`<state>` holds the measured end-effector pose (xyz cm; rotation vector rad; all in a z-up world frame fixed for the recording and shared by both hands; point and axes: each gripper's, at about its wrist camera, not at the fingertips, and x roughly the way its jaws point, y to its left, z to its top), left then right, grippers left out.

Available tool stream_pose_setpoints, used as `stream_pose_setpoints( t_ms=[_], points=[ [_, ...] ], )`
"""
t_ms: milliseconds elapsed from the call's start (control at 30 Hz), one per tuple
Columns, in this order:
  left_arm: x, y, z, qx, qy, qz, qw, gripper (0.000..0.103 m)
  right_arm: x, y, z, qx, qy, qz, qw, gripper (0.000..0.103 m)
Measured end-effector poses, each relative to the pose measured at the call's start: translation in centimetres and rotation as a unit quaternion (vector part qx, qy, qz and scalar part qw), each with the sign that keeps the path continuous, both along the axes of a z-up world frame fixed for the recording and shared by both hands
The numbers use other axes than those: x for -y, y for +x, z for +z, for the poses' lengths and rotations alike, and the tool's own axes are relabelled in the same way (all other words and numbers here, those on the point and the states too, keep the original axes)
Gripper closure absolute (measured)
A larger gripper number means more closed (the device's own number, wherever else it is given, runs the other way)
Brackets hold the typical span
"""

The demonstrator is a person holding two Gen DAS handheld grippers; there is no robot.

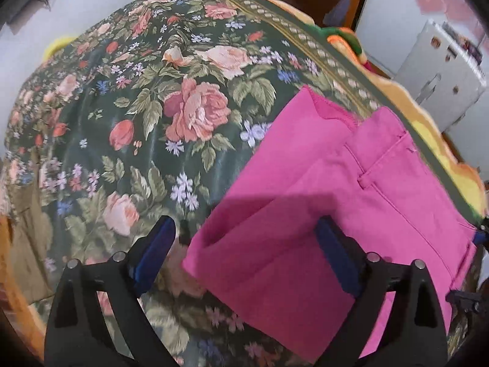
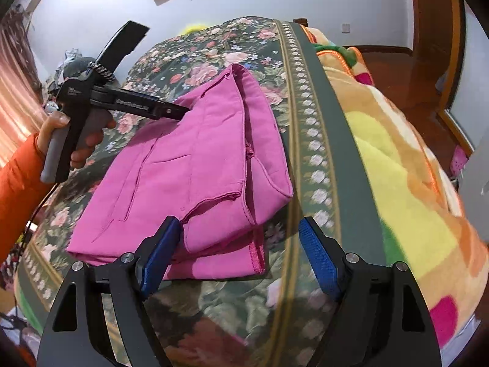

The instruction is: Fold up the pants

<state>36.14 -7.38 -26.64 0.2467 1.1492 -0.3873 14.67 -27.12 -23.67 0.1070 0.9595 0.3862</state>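
Floral bedspread (image 1: 128,128); left gripper (image 1: 247,244) level over pants (image 1: 321,214).

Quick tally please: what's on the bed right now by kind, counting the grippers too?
Pink pants, folded: 1
Floral bedspread: 1
Multicoloured fleece blanket: 1
Grippers: 2, the left gripper and the right gripper, both open, neither holding cloth
Total: 5
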Motion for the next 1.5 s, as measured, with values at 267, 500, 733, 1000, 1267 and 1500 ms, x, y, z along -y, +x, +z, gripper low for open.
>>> stream_pose_setpoints(
  t_ms=[267,500,733,1000,1267,1500],
  points=[
    [-2.6,0.0,-0.4,-0.045,-0.104,0.026,0.9932,0.062,0.6,2.2,0.4,0.000,-0.026,-0.028,0.999,0.027],
    [-4.9,-4.7,0.7,-0.035,-0.066,0.059,0.9954,0.088,0.3,1.7,2.5,0.010,-0.021,-0.037,0.999,0.027],
    [-9.2,-12.3,2.7,-0.011,-0.050,0.112,0.9924,0.089,-0.6,0.6,4.1,0.023,-0.004,-0.023,0.999,0.027],
    [-13.0,-18.1,6.1,0.015,-0.084,0.159,0.9837,0.089,-3.4,0.4,4.7,0.028,0.003,0.019,0.999,0.027],
    [-14.7,-17.8,5.0,-0.016,-0.118,0.176,0.9771,0.088,-5.8,3.0,2.4,0.015,-0.007,0.042,0.999,0.048],
    [-14.1,-18.2,3.7,0.021,-0.042,0.184,0.9818,0.088,-5.6,3.5,0.3,-0.016,0.007,0.057,0.998,0.063]
  ],
)
